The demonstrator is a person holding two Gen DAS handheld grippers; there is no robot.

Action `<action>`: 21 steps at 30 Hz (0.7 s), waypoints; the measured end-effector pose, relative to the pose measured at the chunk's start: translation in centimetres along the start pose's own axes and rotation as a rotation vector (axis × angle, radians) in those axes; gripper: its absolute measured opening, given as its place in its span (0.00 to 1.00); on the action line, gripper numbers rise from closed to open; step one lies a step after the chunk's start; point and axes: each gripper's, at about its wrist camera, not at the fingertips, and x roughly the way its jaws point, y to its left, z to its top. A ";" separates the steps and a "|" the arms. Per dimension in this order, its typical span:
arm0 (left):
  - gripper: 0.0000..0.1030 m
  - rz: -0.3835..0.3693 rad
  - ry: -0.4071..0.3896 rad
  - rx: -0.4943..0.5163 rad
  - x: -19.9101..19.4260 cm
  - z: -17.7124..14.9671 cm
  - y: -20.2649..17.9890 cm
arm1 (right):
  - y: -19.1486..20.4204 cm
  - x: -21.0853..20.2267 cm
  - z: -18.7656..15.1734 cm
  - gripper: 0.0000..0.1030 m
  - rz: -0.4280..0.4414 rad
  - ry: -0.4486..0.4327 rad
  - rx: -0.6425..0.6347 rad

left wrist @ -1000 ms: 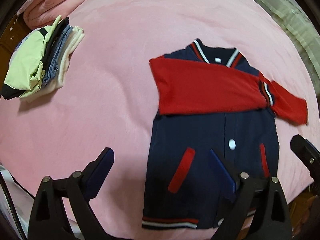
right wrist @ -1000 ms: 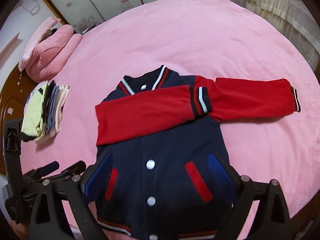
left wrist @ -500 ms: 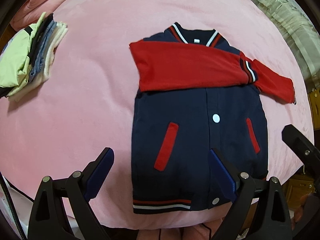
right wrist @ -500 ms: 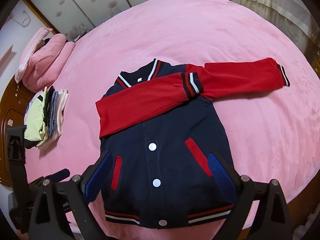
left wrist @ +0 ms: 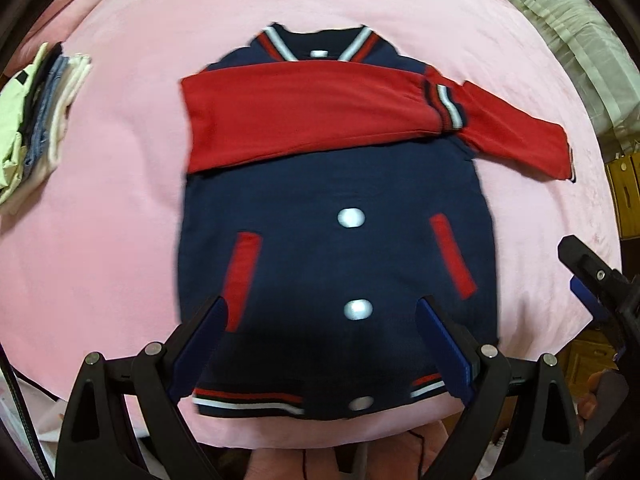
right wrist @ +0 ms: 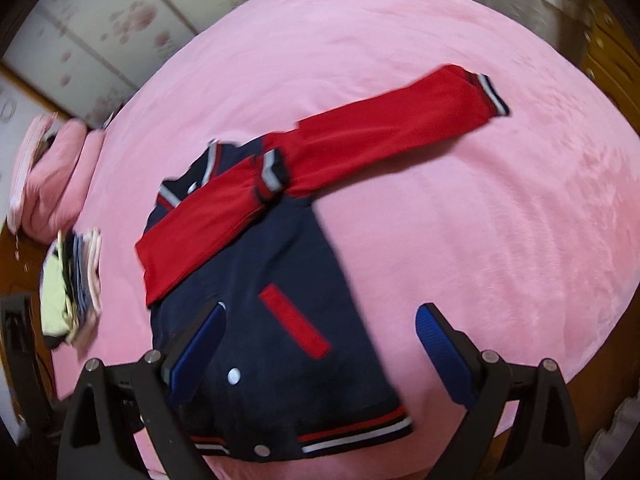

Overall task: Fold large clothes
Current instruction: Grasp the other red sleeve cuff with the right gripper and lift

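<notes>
A navy varsity jacket [left wrist: 332, 248] with red sleeves lies flat, front up, on the pink bed [left wrist: 120, 220]. One red sleeve [left wrist: 304, 112] is folded across the chest. The other sleeve [right wrist: 392, 136] stretches out to the right over the bed. My left gripper [left wrist: 322, 332] is open and empty, above the jacket's lower front. My right gripper [right wrist: 320, 336] is open and empty, above the jacket's lower right side; part of it shows at the right edge of the left wrist view [left wrist: 592, 276].
A stack of folded clothes [left wrist: 36, 112] lies at the left of the bed, also in the right wrist view [right wrist: 72, 292]. A pink pillow [right wrist: 48, 184] lies at the far left. Wooden furniture [left wrist: 624, 196] and curtains [left wrist: 572, 20] stand past the bed's right edge.
Both grippers have swung right. The jacket now sits centred in the left view and to the left in the right view. Both stayed open. The jacket has not moved.
</notes>
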 end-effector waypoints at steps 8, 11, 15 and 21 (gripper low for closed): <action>0.91 0.009 0.022 -0.021 1.1 2.3 -8.4 | -8.8 0.1 6.4 0.93 0.075 0.040 0.166; 0.91 -0.002 0.030 -0.030 1.9 4.0 -12.3 | -12.0 0.5 9.3 0.93 0.081 0.048 0.208; 0.91 -0.016 0.037 -0.049 3.2 5.9 -16.1 | -16.0 1.8 12.7 0.93 0.101 0.055 0.278; 0.91 0.000 0.066 -0.028 5.4 8.8 -20.9 | -20.8 5.2 16.0 0.66 0.150 0.076 0.401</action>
